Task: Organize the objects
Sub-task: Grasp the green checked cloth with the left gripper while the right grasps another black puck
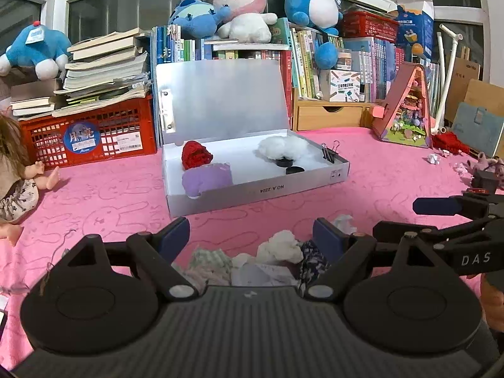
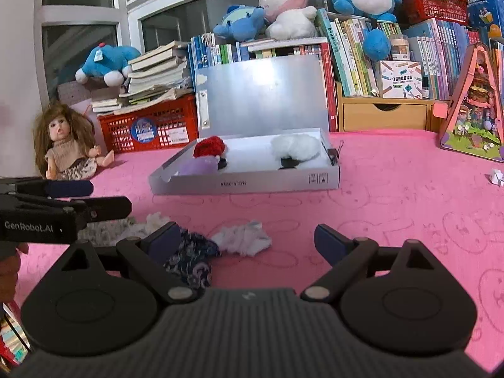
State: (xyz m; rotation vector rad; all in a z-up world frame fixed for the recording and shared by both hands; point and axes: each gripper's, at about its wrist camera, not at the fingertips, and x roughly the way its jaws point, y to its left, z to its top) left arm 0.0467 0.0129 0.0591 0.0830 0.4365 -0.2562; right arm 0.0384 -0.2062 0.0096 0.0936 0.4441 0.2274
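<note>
A pink cloth printed with rabbit outlines (image 1: 104, 201) covered the counter, and behind it a window wall was crowded with rows of books (image 1: 371, 60), a red crate (image 1: 91, 138) under a stack of books, and plush toys, among them a pink-and-white rabbit (image 1: 242, 6). A doll (image 2: 67, 145) sat at the left edge near the crate, and a triangular toy house (image 1: 409, 107) stood to the right.

In the middle of the cloth lay an open silver box (image 1: 252, 193) with its lid upright against the books. Inside it were a red knitted piece (image 1: 196, 154), a pale purple piece (image 1: 206, 179) just in front of that, a white fluffy piece (image 1: 283, 148) toward the right end, and a black binder clip (image 1: 329, 154) at the right wall.

Nearer the cameras, outside the box, a small heap of cloth scraps (image 1: 252, 261) lay on the pink cloth: a white wad (image 2: 242, 236), a dark patterned piece (image 2: 192, 258) and a greenish checked piece (image 1: 209, 258).

The left claw (image 1: 251, 236) stood wide with nothing gripped, the heap showing between its fingers. The right claw (image 2: 247, 241) was also spread wide and empty, its left finger over the dark patterned piece and the white wad in its gap. Each claw showed at the side of the other's view
</note>
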